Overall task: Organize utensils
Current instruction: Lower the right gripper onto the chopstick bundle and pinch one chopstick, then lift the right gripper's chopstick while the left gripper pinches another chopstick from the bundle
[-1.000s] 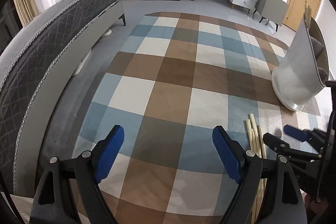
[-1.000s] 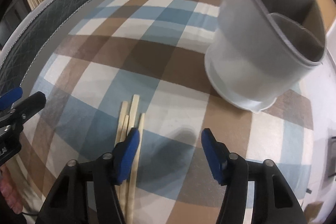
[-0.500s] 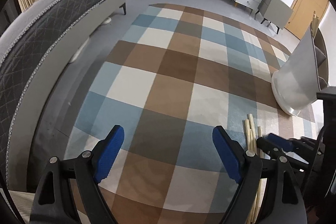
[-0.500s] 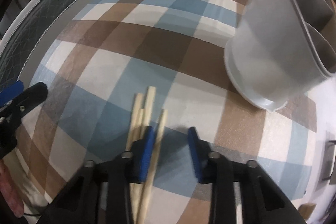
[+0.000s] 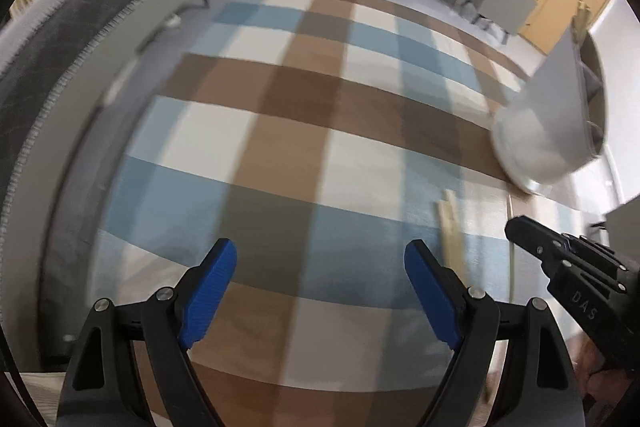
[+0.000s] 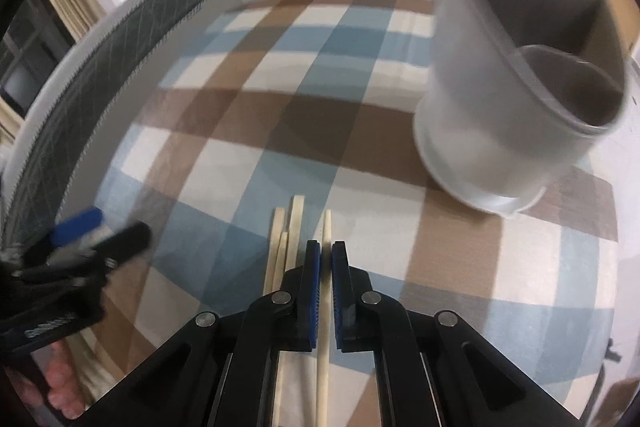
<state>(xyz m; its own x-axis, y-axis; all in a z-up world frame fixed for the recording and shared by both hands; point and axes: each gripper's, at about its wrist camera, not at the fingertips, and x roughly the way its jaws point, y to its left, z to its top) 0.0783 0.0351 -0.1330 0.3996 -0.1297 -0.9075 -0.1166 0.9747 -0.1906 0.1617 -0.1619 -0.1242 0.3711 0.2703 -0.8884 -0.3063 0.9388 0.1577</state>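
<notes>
Your left gripper [image 5: 316,291] hung with its jaws wide apart and nothing between them, over bare checked rug [image 5: 304,99], so it had no part in this step and was best kept clear of the bundle to its right. In the right wrist view, three loose chopsticks [image 6: 289,239] lay side by side on the rug just left of your right gripper [image 6: 326,255], whose jaws had just been closing and were clamped narrowly on a single chopstick [image 6: 327,227], its far end poking out beyond the pads. The grey utensil holder [image 6: 496,115] stood farther off to the right, apart from the sticks, its compartments open at the top. To do this lift well, you probably needed to raise the stick straight, checking that it did not swing in so thin a grip, before carrying it right toward the holder
</notes>
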